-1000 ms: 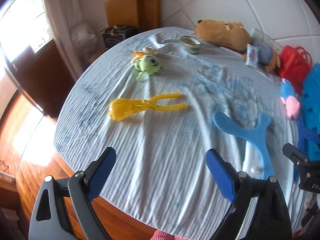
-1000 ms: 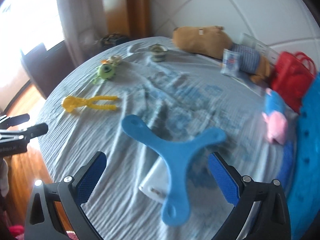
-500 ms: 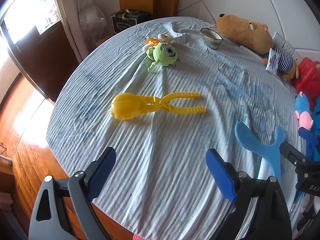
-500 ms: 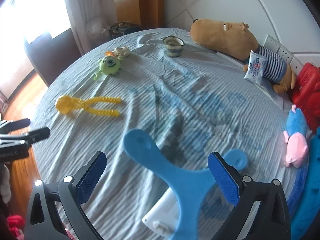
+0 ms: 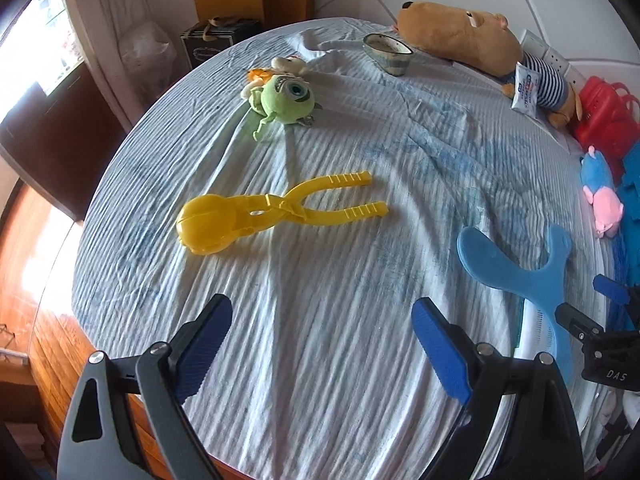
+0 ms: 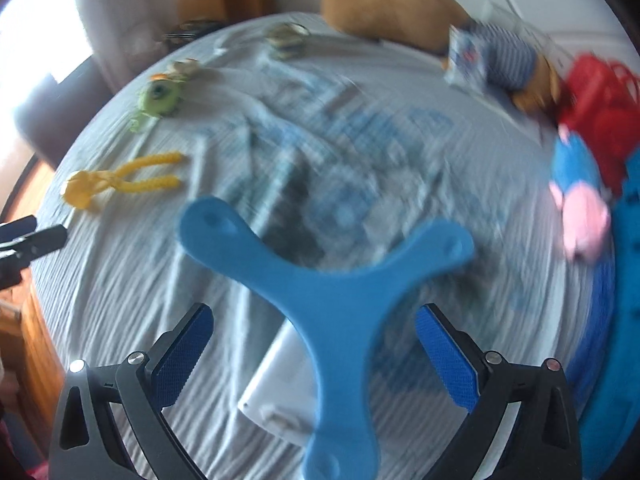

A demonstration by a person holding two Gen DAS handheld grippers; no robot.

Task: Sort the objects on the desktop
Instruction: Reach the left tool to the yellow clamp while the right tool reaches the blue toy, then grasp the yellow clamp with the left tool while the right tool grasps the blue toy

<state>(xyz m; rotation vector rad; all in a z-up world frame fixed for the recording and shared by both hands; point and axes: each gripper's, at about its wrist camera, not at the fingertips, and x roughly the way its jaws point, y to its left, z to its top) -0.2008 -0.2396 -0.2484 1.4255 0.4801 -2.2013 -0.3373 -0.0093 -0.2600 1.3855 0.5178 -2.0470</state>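
Observation:
A yellow snowball clip (image 5: 280, 208) lies on the striped cloth ahead of my left gripper (image 5: 320, 320), which hangs open and empty above the cloth. A blue three-armed boomerang (image 6: 332, 292) rests on a white box (image 6: 276, 384). My right gripper (image 6: 312, 328) stands open over it, a pad to each side and apart from it. The right wrist view is blurred by motion. In the left wrist view the boomerang (image 5: 520, 276) sits to the right, with the right gripper (image 5: 592, 308) at its near end. A green one-eyed plush (image 5: 286, 98) lies further back.
At the back lie a brown plush in a striped shirt (image 5: 460, 36), a ceramic cup (image 5: 390, 54) and a small packet (image 5: 528, 90). A red basket (image 5: 604, 116), a pink and blue plush (image 5: 600, 192) and blue foam (image 5: 632, 192) crowd the right edge. The table's rim (image 5: 80, 280) drops to a wooden floor at left.
Both grippers have sunk closer to the cloth. The yellow clip looms larger ahead of the left one; the right one has come down over the boomerang. Both jaws stay wide.

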